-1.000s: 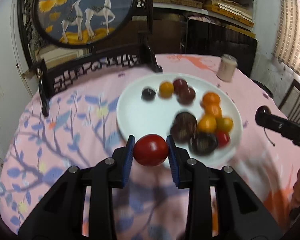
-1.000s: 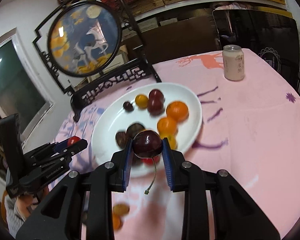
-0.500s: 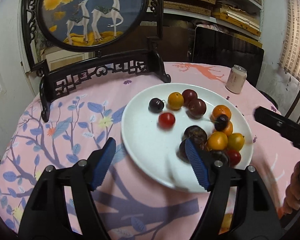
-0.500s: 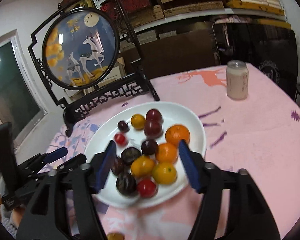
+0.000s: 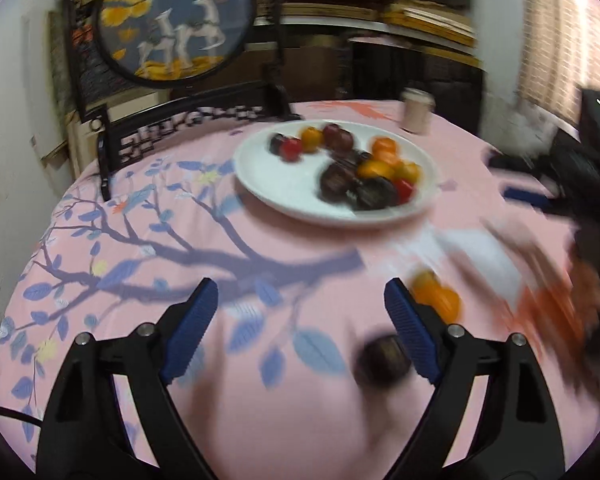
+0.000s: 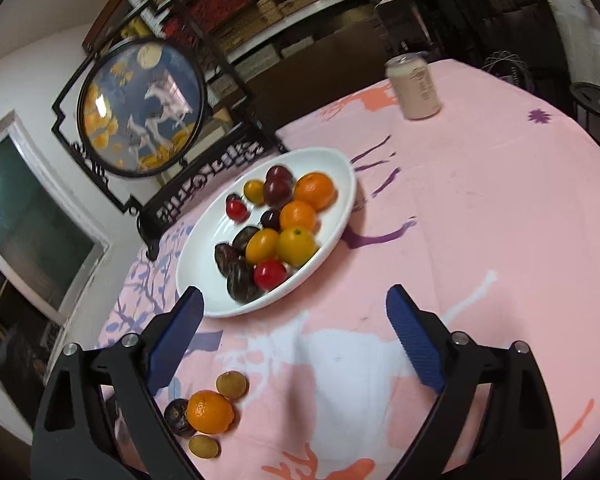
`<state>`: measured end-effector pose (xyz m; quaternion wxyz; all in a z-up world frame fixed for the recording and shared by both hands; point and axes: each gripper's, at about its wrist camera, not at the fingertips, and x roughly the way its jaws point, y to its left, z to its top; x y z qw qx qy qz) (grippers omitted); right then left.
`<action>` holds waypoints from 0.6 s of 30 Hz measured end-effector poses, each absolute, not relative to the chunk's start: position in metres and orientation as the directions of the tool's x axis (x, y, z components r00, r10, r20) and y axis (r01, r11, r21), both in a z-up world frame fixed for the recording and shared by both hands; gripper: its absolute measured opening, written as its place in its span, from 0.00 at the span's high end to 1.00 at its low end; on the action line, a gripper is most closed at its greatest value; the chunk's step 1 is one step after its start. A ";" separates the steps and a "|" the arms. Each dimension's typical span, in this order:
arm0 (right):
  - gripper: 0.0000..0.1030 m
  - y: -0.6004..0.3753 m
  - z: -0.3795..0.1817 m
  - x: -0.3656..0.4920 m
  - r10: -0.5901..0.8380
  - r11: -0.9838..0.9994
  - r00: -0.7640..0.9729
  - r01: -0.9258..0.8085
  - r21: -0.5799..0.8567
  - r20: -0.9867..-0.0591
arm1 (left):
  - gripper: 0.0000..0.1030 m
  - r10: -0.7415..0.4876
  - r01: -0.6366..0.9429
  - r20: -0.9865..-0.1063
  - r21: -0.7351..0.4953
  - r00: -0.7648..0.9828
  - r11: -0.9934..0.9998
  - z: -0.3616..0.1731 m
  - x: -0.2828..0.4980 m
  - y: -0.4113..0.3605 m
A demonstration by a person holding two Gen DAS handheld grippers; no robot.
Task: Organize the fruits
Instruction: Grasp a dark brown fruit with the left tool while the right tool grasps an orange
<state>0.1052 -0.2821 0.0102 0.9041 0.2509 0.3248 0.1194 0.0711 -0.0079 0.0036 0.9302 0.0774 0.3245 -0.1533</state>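
A white plate (image 6: 332, 168) (image 5: 268, 192) holds several oranges, dark plums and red tomatoes. My right gripper (image 6: 294, 320) is open and empty, above the pink cloth in front of the plate. Loose fruit lies near its left finger: an orange (image 6: 210, 411), a dark fruit (image 6: 177, 415) and two small brown fruits (image 6: 231, 384). My left gripper (image 5: 300, 308) is open and empty, pulled back from the plate. In the blurred left wrist view a dark fruit (image 5: 382, 360) and an orange (image 5: 436, 296) lie by its right finger.
A pale drink can (image 6: 414, 86) stands at the table's far side. A black-framed round deer screen (image 6: 140, 106) stands behind the plate. The other gripper (image 5: 572, 176) shows blurred at the right of the left wrist view.
Both grippers opened: the red tomato and the dark cherry now lie on the plate. Both grippers have since drawn back from the plate toward the loose fruit.
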 end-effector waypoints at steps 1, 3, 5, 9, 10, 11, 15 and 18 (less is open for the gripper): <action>0.10 -0.284 0.009 0.105 0.384 0.841 0.757 -0.049 0.539 -0.529 | 0.15 -0.260 0.369 -0.634 0.043 0.729 0.928 0.000 0.062 -0.008; 0.10 -0.285 0.007 0.104 0.392 0.834 0.751 -0.048 0.549 -0.531 | 0.15 -0.287 0.413 -0.651 0.046 0.703 0.909 -0.005 0.054 -0.014; 0.10 -0.284 0.007 0.105 0.400 0.833 0.746 -0.054 0.550 -0.532 | 0.15 -0.282 0.445 -0.678 0.074 0.679 0.892 -0.012 0.053 -0.024; 0.10 -0.283 0.009 0.105 0.407 0.831 0.742 -0.059 0.553 -0.532 | 0.15 -0.232 0.475 -0.743 0.130 0.628 0.870 -0.030 0.058 -0.040; 0.10 -0.282 0.009 0.106 0.410 0.829 0.741 -0.061 0.555 -0.532 | 0.15 -0.214 0.463 -0.743 0.144 0.635 0.874 -0.030 0.060 -0.040; 0.10 -0.281 0.009 0.106 0.414 0.829 0.737 -0.063 0.555 -0.534 | 0.12 -0.187 0.439 -0.746 0.154 0.639 0.885 -0.032 0.064 -0.037; 0.10 -0.273 0.007 0.107 0.412 0.846 0.721 -0.076 0.528 -0.557 | 0.07 -0.111 0.294 -0.777 0.098 0.619 0.951 -0.036 0.094 -0.007; 0.10 -0.259 0.002 0.108 0.441 0.853 0.676 -0.110 0.511 -0.591 | 0.07 -0.102 0.224 -0.777 0.052 0.621 0.973 -0.034 0.101 0.011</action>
